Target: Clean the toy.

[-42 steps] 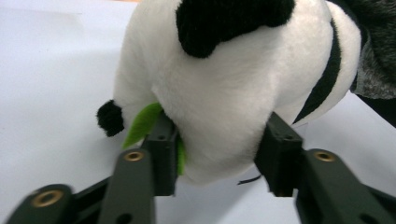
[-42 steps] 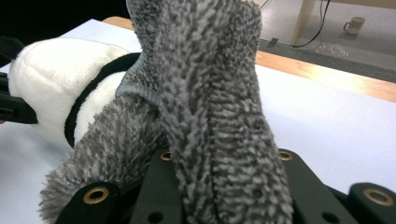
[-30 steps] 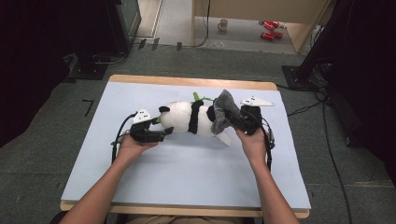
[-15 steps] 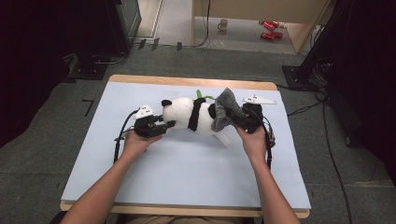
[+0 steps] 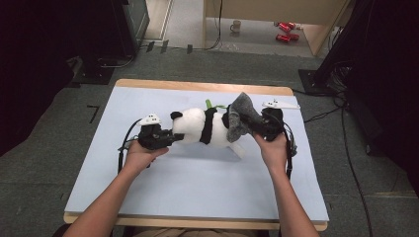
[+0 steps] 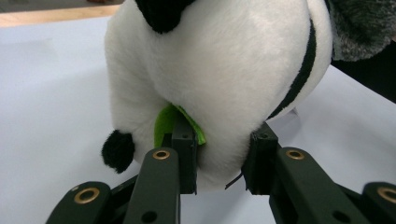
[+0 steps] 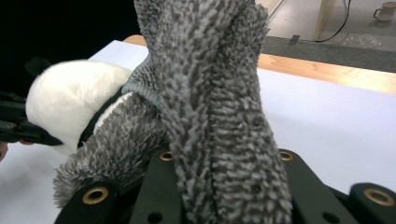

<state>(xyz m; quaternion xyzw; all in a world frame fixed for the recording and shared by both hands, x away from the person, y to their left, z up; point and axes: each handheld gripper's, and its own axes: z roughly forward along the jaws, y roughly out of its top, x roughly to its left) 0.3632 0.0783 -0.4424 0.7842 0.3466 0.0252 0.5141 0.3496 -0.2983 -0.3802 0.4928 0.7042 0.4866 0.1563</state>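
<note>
Panda plush (image 5: 197, 129): lying mid-counter (image 5: 197, 197), between both tools.
Left hand-held gripper (image 6: 219, 161): jaws part-open, pinching the white head end.
Right hand-held gripper (image 5: 249, 126): clamped on grey fuzzy cloth (image 7: 219, 116) at plush's rear.

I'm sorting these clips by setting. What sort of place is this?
Likely a lab or recording workspace, not a home: a table under a pale blue sheet, grey carpet with trailing cables, and dark equipment racks around. A plush panda is being handled.
</note>
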